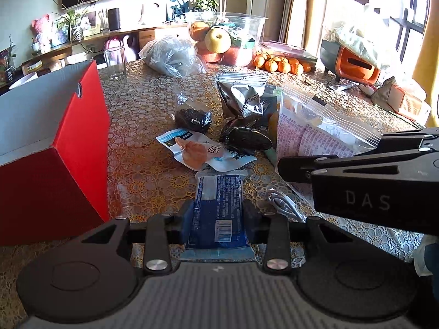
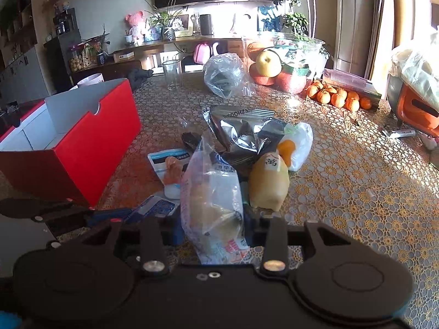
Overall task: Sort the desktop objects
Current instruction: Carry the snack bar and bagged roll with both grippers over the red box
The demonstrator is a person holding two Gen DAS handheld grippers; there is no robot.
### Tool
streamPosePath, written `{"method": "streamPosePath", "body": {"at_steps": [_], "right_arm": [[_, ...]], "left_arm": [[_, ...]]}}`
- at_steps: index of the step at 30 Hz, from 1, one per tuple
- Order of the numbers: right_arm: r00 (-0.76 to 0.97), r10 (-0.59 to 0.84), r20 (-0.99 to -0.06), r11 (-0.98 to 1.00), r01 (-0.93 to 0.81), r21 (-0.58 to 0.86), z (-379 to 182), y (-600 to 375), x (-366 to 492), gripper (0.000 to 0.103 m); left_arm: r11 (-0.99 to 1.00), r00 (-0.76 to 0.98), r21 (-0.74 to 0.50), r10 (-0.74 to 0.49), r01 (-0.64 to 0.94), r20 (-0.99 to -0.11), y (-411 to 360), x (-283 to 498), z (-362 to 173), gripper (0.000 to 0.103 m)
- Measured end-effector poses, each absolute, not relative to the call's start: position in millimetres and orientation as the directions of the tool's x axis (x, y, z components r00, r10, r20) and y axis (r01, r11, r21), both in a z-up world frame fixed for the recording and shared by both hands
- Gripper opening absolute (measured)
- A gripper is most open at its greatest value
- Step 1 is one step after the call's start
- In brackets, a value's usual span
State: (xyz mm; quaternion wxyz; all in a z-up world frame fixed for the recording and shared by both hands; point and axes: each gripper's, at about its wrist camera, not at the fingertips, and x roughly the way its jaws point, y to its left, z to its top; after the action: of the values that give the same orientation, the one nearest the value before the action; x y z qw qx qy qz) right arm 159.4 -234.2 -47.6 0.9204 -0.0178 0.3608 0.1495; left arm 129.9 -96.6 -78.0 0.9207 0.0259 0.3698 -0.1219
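Observation:
My left gripper (image 1: pixel 216 213) is shut on a blue snack packet (image 1: pixel 219 192), held a little above the patterned tablecloth (image 1: pixel 142 170). My right gripper (image 2: pixel 212 227) is shut on a clear zip bag of snacks (image 2: pixel 211 189); in the left wrist view the same bag (image 1: pixel 315 128) hangs from it on the right. An open red box (image 1: pixel 68 142) stands to the left. Loose on the cloth lie a silver foil bag (image 1: pixel 244 101), a white chicken-leg packet (image 1: pixel 197 150), a dark packet (image 1: pixel 247 138) and a yellow packet (image 2: pixel 270 183).
A white cable (image 1: pixel 285 205) lies coiled near the blue packet. Further back stand a drinking glass (image 1: pixel 114 63), a grey plastic bag (image 1: pixel 172 54), a clear fruit bowl (image 1: pixel 258 27) and a row of tangerines (image 1: pixel 279 64). An orange and grey appliance (image 1: pixel 354 65) sits far right.

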Motion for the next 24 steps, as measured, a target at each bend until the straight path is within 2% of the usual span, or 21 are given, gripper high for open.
{"method": "streamPosePath", "body": {"at_steps": [13,24], "right_arm": [[0.701,0.294,-0.649,0.945,-0.317,0.086,-20,-217,134,0.039],[0.692,0.373,-0.618,0.914,-0.388,0.116,14,-190,115,0.039]], "left_arm": [[0.975,0.732,-0.075,-0.208,0.211,-0.648,-66,99,-45,0.036],[0.988,0.764,-0.104,-0.153,0.112,-0.627,-22,77,-1,0.036]]}}
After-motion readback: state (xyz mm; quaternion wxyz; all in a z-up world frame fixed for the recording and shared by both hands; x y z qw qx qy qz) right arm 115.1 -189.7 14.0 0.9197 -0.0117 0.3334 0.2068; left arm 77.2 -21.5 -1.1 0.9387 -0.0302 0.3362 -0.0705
